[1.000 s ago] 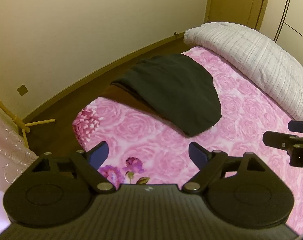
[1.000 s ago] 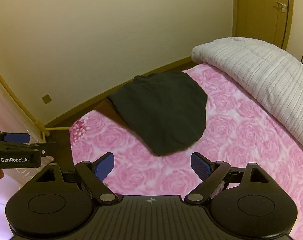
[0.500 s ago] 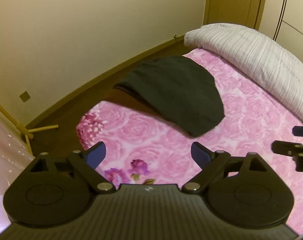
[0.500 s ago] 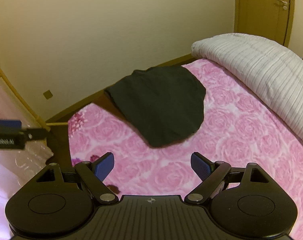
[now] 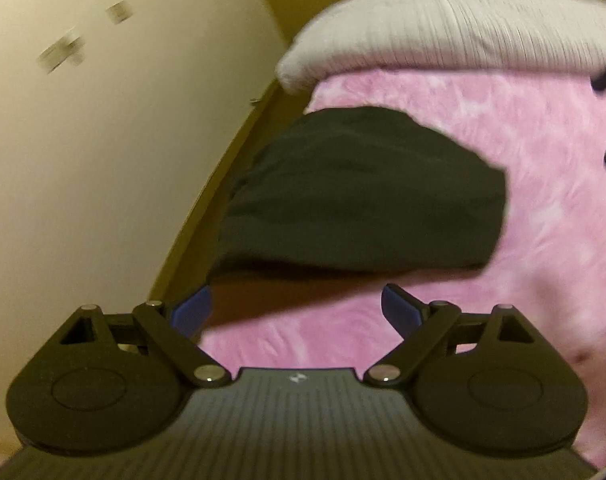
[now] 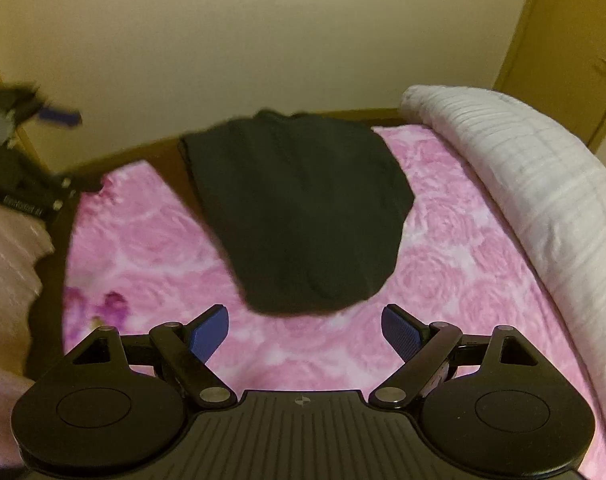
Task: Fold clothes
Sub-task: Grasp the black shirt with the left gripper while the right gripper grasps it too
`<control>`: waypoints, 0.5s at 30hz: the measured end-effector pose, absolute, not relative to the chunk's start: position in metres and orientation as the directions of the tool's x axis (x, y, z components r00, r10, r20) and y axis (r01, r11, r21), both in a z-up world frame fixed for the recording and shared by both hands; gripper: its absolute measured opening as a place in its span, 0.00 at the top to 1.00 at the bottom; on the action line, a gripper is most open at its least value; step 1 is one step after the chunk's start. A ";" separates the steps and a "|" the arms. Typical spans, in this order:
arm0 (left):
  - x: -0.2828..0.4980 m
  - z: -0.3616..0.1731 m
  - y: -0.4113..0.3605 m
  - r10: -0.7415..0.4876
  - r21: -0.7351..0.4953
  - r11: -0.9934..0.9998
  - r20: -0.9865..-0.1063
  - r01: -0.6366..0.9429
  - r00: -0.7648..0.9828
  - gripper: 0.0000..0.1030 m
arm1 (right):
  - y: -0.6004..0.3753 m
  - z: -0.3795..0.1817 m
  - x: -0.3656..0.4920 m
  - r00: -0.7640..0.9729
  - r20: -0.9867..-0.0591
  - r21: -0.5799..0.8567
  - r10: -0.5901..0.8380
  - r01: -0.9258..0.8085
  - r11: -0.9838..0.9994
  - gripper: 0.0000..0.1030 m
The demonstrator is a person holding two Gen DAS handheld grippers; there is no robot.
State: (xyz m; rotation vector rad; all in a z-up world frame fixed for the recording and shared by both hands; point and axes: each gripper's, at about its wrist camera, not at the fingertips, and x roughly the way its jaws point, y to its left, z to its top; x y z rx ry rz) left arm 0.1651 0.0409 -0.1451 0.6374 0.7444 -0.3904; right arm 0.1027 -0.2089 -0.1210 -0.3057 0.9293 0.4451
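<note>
On pink bedspread (image 6: pixel 151 248), near wall-side edge: dark garment (image 6: pixel 303 216) folded flat, rounded outline, smooth; left gripper (image 5: pixel 299 312) and right gripper (image 6: pixel 305 332) both spread wide, empty.

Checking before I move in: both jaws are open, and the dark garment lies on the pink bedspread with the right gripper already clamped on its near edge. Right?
Not quite. The right gripper holds nothing: in the right wrist view its jaws stand open, short of the dark garment. The left gripper is open too, and the garment does lie on the pink bedspread.
</note>
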 end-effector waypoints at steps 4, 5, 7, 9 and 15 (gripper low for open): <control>0.226 -0.197 0.041 -0.135 0.473 0.585 -0.744 0.659 0.654 0.14 | -0.180 -0.172 0.151 0.479 -0.855 -0.122 0.200 -0.560 0.820 0.16; 0.238 -0.210 0.040 -0.142 0.498 0.525 -0.749 0.690 0.648 0.16 | -0.174 -0.186 0.162 0.467 -0.864 -0.134 0.188 -0.574 0.808 0.16; 0.259 -0.234 0.037 -0.157 0.535 0.405 -0.758 0.741 0.633 0.24 | -0.161 -0.213 0.184 0.444 -0.881 -0.159 0.163 -0.602 0.783 0.16; 0.275 -0.250 0.038 -0.170 0.559 0.309 -0.764 0.769 0.623 0.25 | -0.154 -0.236 0.201 0.423 -0.895 -0.168 0.140 -0.612 0.773 0.16; 0.311 -0.268 0.046 -0.195 0.590 0.164 -0.766 0.791 0.612 0.28 | -0.148 -0.270 0.239 0.395 -0.914 -0.177 0.097 -0.602 0.778 0.16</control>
